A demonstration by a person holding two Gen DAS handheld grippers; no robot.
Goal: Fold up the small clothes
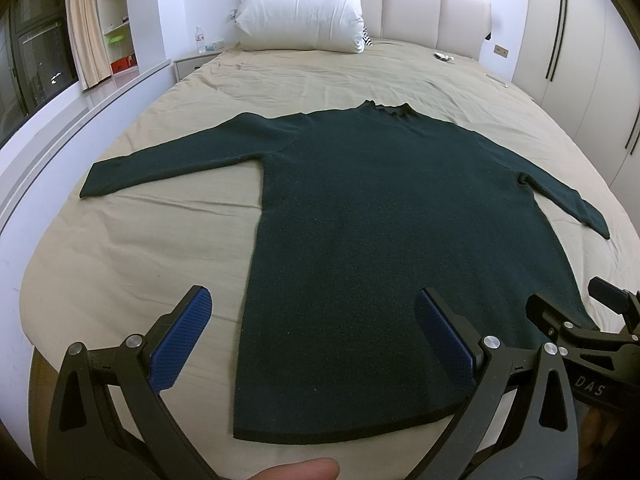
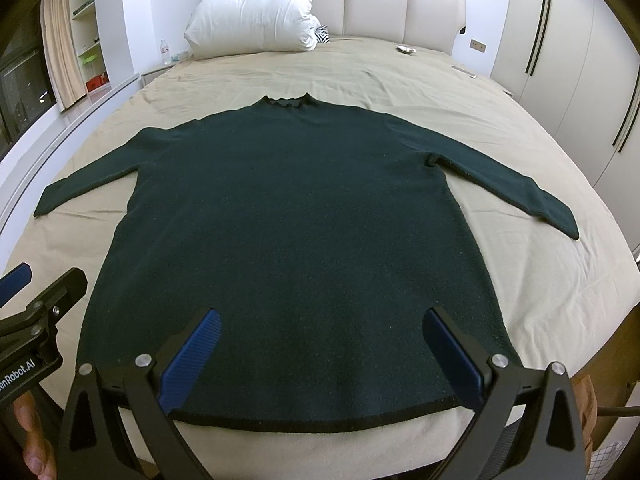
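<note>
sweater (image 1: 380, 220), dark green knit, is lying flat mid-frame on the bed (image 1: 140, 248), sleeves spread. we are hovering the left gripper (image 1: 312, 340) and right gripper (image 2: 320, 352) near its hem, fingers apart. we are judging it soft, floppy and light; sleeve cuffs and hem corners look best to pinch.

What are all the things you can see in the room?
sweater: one, dark green, spread flat on the bed, sleeves out.
bed: one, beige sheet, under the sweater.
pillow: one, white, at the headboard.
headboard: one, cream, padded.
striped thing: one, black and white, behind the pillow.
water bottle: one, clear, on the side table.
wardrobe: white doors, dark handles, right side.
shelves: white, left wall.
curtain: one, beige, by the window.
left claw: black with blue pads, open, over the hem.
right claw: same, open.
</note>
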